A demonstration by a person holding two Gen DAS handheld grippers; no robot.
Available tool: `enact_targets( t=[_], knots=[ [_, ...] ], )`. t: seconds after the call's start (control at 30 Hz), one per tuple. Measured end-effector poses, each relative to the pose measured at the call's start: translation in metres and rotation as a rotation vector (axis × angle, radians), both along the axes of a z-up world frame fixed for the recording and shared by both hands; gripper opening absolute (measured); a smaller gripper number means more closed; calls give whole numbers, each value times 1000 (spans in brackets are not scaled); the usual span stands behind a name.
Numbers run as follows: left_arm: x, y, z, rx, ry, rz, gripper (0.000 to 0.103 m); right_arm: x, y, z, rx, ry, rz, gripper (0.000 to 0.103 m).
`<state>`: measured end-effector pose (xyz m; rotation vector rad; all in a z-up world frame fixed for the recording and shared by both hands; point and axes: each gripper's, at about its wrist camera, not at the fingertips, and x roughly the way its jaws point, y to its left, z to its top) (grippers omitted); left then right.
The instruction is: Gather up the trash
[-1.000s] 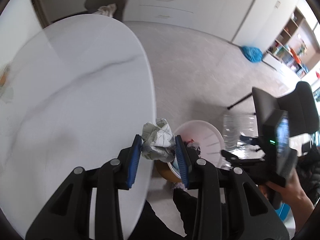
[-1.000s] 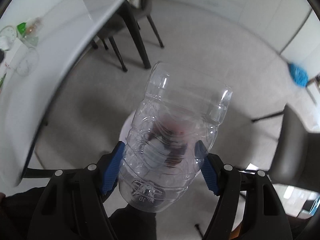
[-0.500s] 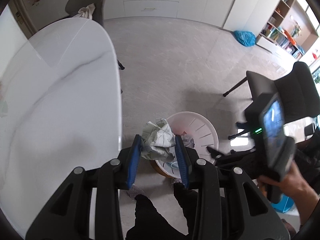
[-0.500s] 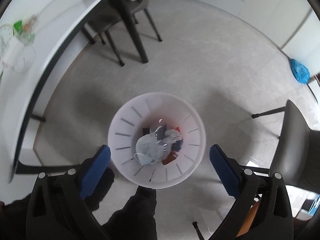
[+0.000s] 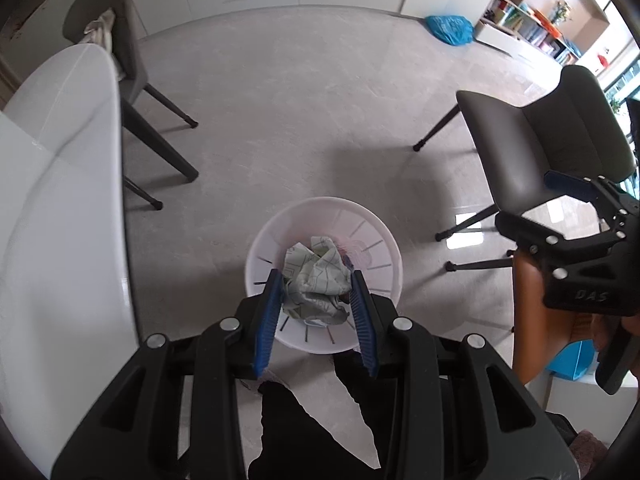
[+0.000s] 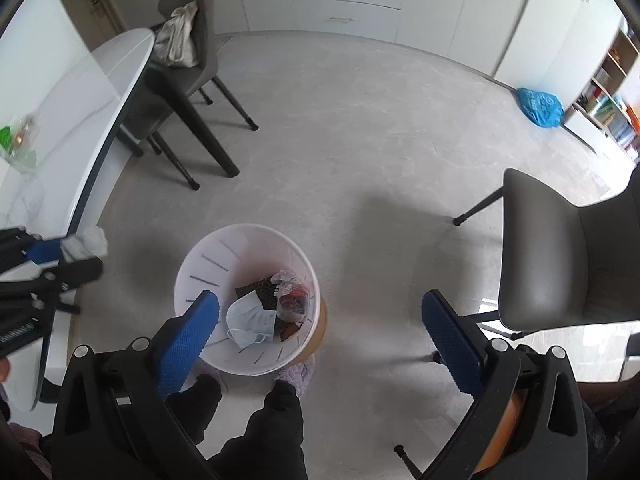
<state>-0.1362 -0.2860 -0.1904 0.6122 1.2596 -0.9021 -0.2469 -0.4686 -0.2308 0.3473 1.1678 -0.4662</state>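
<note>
The big white oval marble-look table (image 5: 60, 208) fills the left side at 9 o'clock in the left wrist view. A grey padded chair (image 5: 548, 148) stands at 3 o'clock, and a second grey chair (image 6: 188, 40) with a cream cloth on it sits at 11 o'clock in the right wrist view. A blue plastic bag (image 6: 538, 106) lies on the pale floor at 2 o'clock.

The round white plastic trash bin with slits (image 6: 208, 264) stands on the floor near the middle, right by the person's dark legs (image 6: 276, 420). Inside it are a light blue face mask (image 6: 250, 318), a clear crushed plastic bottle and dark scraps.

The letters "DAS" can be read on the black body of the right gripper (image 5: 576, 216), seen at 3 o'clock in the left wrist view.

The left gripper (image 5: 316, 300) points steeply down, right over the bin. Its 2 blue pads squeeze a crumpled white paper ball with green lines (image 5: 316, 284), so the paper is held above the bin.

The right gripper (image 6: 320, 336) also points down, over the bin's right edge. Its jaws have just been opening and now stand wide apart, with nothing between them.
</note>
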Motion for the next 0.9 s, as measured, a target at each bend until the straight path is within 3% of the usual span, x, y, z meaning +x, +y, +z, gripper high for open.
enact_targets(
  t=[0.1,0.17,0.23,0.33,0.5,0.7,0.9],
  knots=[
    [-3,-5,-5,2,19,-4,36,-3,-4,0,3,-3,-11,101],
    [-5,-8,-11,6,36,-11,47,-4,-4,-1,6,1,-12,101],
    [-6,-8,-17,16,41,-11,73,-3,-5,-2,8,2,-7,100],
    [-9,-11,-24,24,62,-18,85,-2,-5,-4,8,11,3,100],
    [-12,-7,-25,37,79,-21,92,-2,-2,-6,11,16,1,100],
    [-11,-2,-14,20,69,-12,92,0,0,-3,8,7,-1,100],
    [7,25,17,-36,33,97,93,19,19,2,-5,-6,69,100]
  ],
)
